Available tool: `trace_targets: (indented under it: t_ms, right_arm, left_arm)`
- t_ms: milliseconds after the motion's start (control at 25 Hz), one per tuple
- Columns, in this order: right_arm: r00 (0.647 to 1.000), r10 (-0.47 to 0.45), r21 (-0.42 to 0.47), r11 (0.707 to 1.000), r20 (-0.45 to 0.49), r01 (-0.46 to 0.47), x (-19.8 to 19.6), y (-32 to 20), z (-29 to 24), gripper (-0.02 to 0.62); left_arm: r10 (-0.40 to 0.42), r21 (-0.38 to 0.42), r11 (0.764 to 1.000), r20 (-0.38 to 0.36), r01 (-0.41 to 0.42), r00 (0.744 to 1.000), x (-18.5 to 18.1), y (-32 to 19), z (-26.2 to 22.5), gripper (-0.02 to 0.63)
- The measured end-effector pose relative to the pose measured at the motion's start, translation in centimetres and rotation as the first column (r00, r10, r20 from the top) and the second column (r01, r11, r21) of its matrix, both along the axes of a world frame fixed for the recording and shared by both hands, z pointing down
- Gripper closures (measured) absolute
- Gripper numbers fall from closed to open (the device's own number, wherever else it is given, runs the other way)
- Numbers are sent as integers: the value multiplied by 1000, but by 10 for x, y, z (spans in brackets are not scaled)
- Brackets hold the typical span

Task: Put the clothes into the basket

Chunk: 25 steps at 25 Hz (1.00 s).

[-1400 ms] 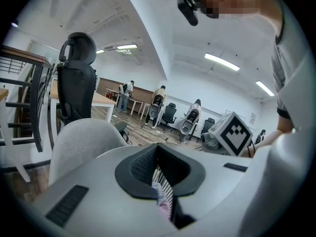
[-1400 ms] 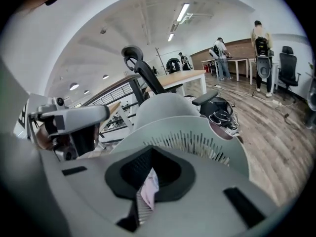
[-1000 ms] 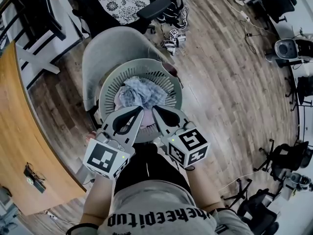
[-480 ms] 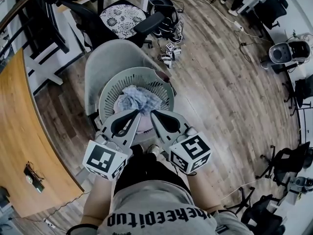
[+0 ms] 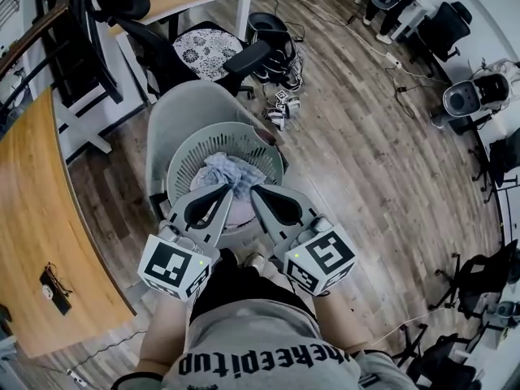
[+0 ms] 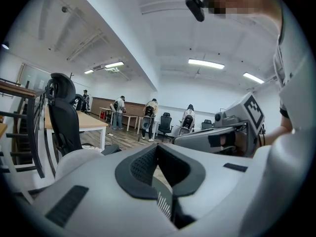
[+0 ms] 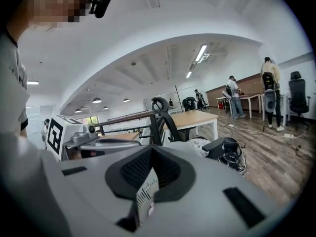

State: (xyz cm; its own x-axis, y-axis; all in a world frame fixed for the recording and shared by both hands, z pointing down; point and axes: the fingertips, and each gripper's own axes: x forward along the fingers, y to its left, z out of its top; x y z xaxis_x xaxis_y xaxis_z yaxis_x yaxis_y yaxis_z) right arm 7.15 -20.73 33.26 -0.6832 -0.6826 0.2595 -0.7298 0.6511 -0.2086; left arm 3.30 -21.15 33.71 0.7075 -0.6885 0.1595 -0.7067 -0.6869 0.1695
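Head view looks steeply down on the basket [image 5: 187,154], a round slatted tub standing on the seat of a grey chair [image 5: 183,104]. It is probably set there so that it sits within easy reach and not down on the floor. The clothes [image 5: 233,171], a crumpled blue-grey bundle with something pale pink beneath it, lie inside the basket towards its six o'clock side. Nothing hangs over the rim that I can see.

The left gripper [image 5: 228,190] and the right gripper [image 5: 254,192] hover side by side at the basket's six o'clock edge, tips pointing towards twelve o'clock above the bundle. Both are clenched on nothing. Each gripper view shows the jaw tips meeting, with only the basket's slats glimpsed through the hollow between the pads. That suggests unloaded hands held clear of the cloth.

No other garment shows on the floor or the chair, so I judge the task to be near its end. An office chair [image 5: 210,43] with a patterned seat stands at the basket's twelve o'clock, and a wooden table [image 5: 28,210] at its nine o'clock.
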Motion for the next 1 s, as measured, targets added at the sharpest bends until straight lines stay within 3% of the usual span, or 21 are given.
trace_targets:
  t_ms: [440, 1000]
  right_arm:
    - [998, -40, 98, 995, 50, 35, 9, 23, -34, 584]
    - [997, -66, 116, 991, 37, 62, 3, 29, -39, 584]
  left_arm:
    - [-18, 66, 998, 8, 17, 1000, 14, 21, -26, 592]
    - [-39, 90, 995, 12, 38, 999, 11, 27, -35, 592]
